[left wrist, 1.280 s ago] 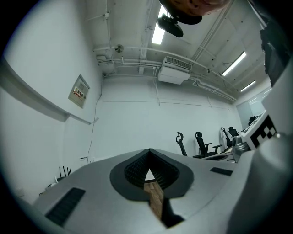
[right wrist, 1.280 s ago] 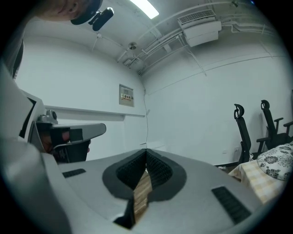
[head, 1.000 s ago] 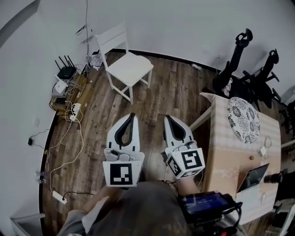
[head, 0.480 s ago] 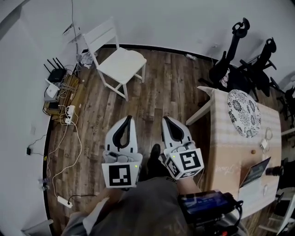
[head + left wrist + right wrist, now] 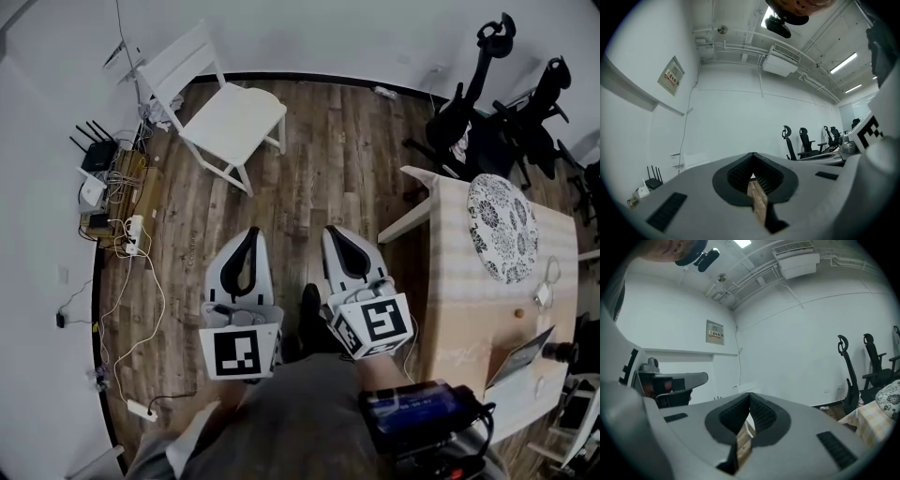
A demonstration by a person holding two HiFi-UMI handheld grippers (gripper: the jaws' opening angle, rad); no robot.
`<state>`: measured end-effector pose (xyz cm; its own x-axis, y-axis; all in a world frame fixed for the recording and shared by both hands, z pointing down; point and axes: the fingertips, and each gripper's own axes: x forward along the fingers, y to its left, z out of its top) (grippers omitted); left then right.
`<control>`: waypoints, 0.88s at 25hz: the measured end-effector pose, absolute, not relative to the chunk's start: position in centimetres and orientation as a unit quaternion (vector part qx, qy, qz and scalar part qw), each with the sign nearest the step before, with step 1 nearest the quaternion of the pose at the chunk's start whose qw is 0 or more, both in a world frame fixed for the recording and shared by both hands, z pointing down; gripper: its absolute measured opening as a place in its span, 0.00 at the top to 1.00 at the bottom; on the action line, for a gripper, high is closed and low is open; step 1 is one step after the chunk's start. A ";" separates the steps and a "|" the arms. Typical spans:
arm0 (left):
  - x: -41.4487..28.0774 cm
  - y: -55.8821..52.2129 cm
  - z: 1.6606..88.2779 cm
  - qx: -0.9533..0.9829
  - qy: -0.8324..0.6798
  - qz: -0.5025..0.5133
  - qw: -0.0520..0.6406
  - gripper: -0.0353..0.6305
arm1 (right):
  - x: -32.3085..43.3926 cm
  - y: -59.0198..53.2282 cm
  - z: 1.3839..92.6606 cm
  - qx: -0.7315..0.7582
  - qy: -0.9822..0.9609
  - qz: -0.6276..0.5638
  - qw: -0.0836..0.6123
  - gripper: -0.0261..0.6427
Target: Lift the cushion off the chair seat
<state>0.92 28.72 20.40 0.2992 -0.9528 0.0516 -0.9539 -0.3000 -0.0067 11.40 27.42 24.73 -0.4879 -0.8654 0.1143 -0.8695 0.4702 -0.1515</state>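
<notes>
Plank floor [image 5: 319, 159] fills my head view, and over the last second the white chair [image 5: 178, 61] has drifted toward the far left while both grippers dropped lower. I judge I'm still approaching, since its pale cushion [image 5: 234, 114] lies on the seat, well apart from me. Table [image 5: 459, 281] at right and cable tangle [image 5: 136, 230] at left flank an open path; left gripper [image 5: 253, 232] and right gripper [image 5: 331, 231] are clenched, empty.

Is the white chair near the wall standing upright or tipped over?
Upright: in the head view the white chair stands on its legs on the wood floor, seat facing up, backrest raised.
</notes>
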 end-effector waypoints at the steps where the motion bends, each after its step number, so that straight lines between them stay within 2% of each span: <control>1: 1.4 27.8 20.3 0.807 -0.590 0.026 0.012 0.94 | 11.8 26.4 24.7 0.507 -0.857 0.096 0.009 0.95; 15: 6.5 16.6 17.8 0.801 -0.597 0.031 -0.020 0.94 | 16.5 14.4 22.4 0.493 -0.865 0.092 -0.018 0.95; 22: 5.3 13.2 18.9 0.790 -0.612 0.032 -0.005 0.94 | 15.6 10.8 23.5 0.478 -0.873 0.098 -0.005 0.95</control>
